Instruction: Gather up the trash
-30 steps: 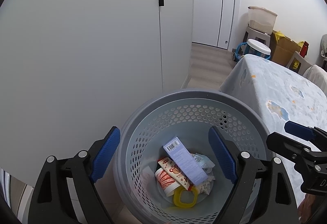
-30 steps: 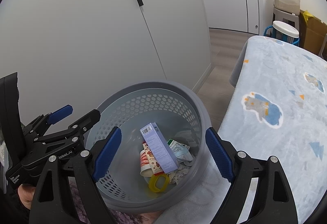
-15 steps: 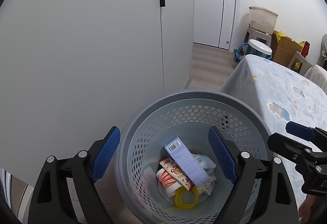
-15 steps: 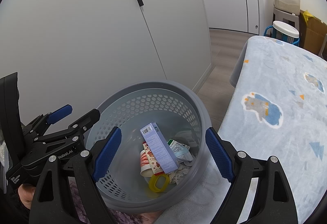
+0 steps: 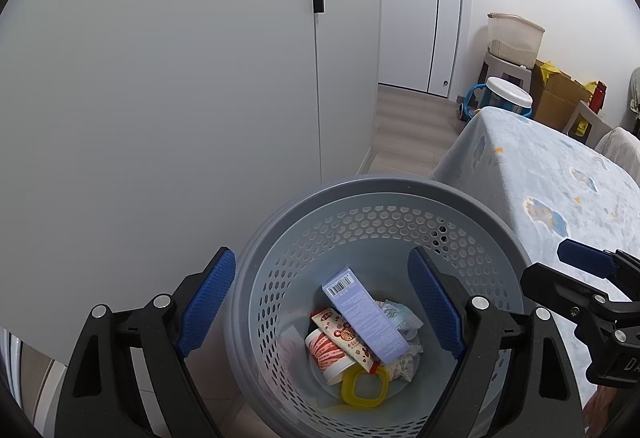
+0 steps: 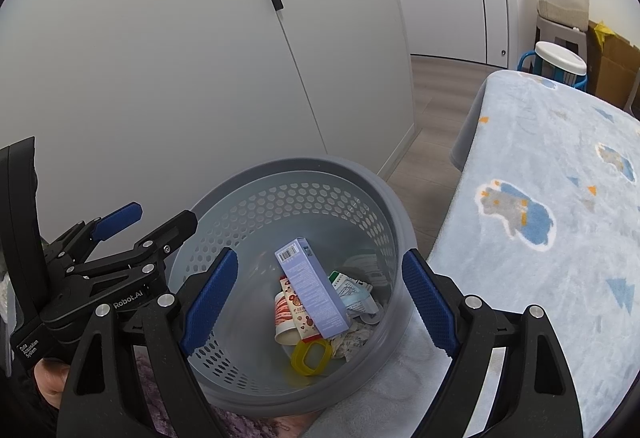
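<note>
A grey perforated trash basket (image 5: 372, 186) stands beside the bed; it also shows in the right wrist view (image 6: 288, 164). Inside lie a lavender carton with a barcode (image 5: 364, 314) (image 6: 312, 290), a red-and-white paper cup (image 5: 326, 352) (image 6: 282, 318), a yellow plastic ring (image 5: 364, 386) (image 6: 311, 356) and crumpled wrappers (image 5: 400, 318) (image 6: 352, 290). My left gripper (image 5: 320, 302) is open and empty above the basket. My right gripper (image 6: 320, 302) is open and empty above it too. Each gripper shows in the other's view, the right one (image 5: 592, 290) and the left one (image 6: 132, 238).
A bed with a light blue patterned blanket (image 6: 540, 198) (image 5: 560, 190) lies right of the basket. White wardrobe doors (image 5: 160, 78) stand to the left. A white door (image 5: 448, 6), wood floor, a stool with a tub (image 5: 514, 34), a lidded bucket (image 5: 506, 96) and cardboard boxes (image 5: 560, 94) are at the back.
The left wrist view has shifted very slightly; the basket sits a touch to the right. The trash and both open grippers are otherwise unchanged.
</note>
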